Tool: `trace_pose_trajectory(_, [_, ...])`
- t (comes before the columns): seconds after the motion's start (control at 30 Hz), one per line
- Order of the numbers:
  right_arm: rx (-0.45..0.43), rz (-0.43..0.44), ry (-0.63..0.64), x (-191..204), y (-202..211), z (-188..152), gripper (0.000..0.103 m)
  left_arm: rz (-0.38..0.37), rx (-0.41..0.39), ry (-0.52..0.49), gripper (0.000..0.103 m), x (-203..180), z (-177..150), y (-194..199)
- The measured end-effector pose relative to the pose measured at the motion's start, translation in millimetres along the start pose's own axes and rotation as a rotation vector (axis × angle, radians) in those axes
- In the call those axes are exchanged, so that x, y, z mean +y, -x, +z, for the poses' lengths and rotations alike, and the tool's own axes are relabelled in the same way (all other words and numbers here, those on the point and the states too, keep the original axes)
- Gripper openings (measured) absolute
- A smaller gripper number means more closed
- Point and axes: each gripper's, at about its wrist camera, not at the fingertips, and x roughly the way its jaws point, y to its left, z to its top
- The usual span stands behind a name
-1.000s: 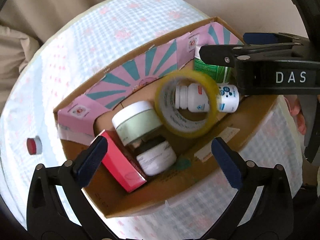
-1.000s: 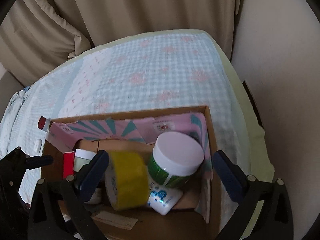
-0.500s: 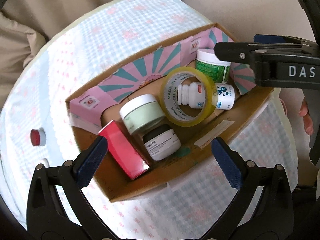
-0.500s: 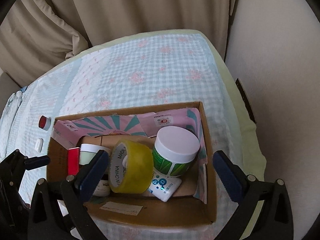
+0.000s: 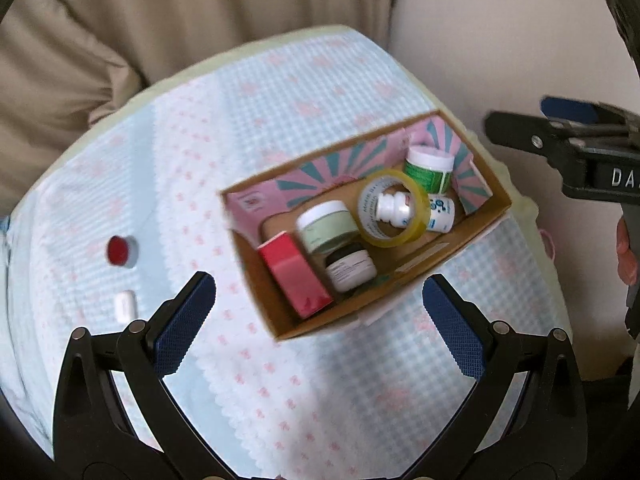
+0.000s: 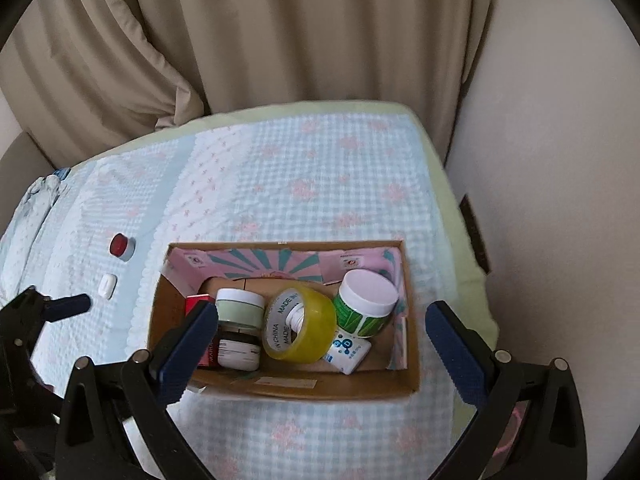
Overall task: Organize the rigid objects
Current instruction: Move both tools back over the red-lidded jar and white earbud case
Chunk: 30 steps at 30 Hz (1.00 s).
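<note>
An open cardboard box [image 6: 320, 390] with a pink and teal lining sits on the checked cloth. Inside it are a red carton [image 5: 294, 278], a pale green jar [image 5: 326, 226], a dark jar with a white label [image 5: 350, 270], a yellow tape roll [image 6: 304, 336] leaning over a white bottle [image 6: 348, 354], and a green jar with a white lid [image 6: 366, 300]. My right gripper [image 6: 320, 312] hovers open above the box's near side, holding nothing. The left gripper [image 5: 316, 292] is also open and empty, above the box's left end.
A red cap [image 6: 121, 245] and a small white piece [image 6: 108, 285] lie on the cloth [image 6: 320, 184] left of the box. Beige curtains hang behind the table, and a pale wall stands close on the right. A person's fingers [image 5: 626, 252] show at the far right.
Both grippers have drawn back and up from the box, so it looks smaller. The tape roll, blurred a second ago, now rests still over the white bottle.
</note>
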Motion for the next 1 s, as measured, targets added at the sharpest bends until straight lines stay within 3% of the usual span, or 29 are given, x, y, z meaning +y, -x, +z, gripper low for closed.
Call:
trace_pose_trajectory(0.17, [-0.023,-0.028,-0.013,16,36,0,0.103,-0.012,-0.068,0.094,0.103,42,-17,47])
trace_pose_trajectory(0.43, [-0.070,-0.020,0.041,63,86,2,0.103,0.049,-0.146,0.163,0.103,114,-45,108])
trace_pose_trajectory(0.7, [-0.099,-0.003,0.068,147,116,-5,0.103,0.022,-0.170,0.167,0.103,211,-60,147])
trace_pose_trajectory(1.0, [-0.090,-0.019,0.043,265,115,-13,0.103,-0.047,-0.137,0.092,0.103,320,-63,154])
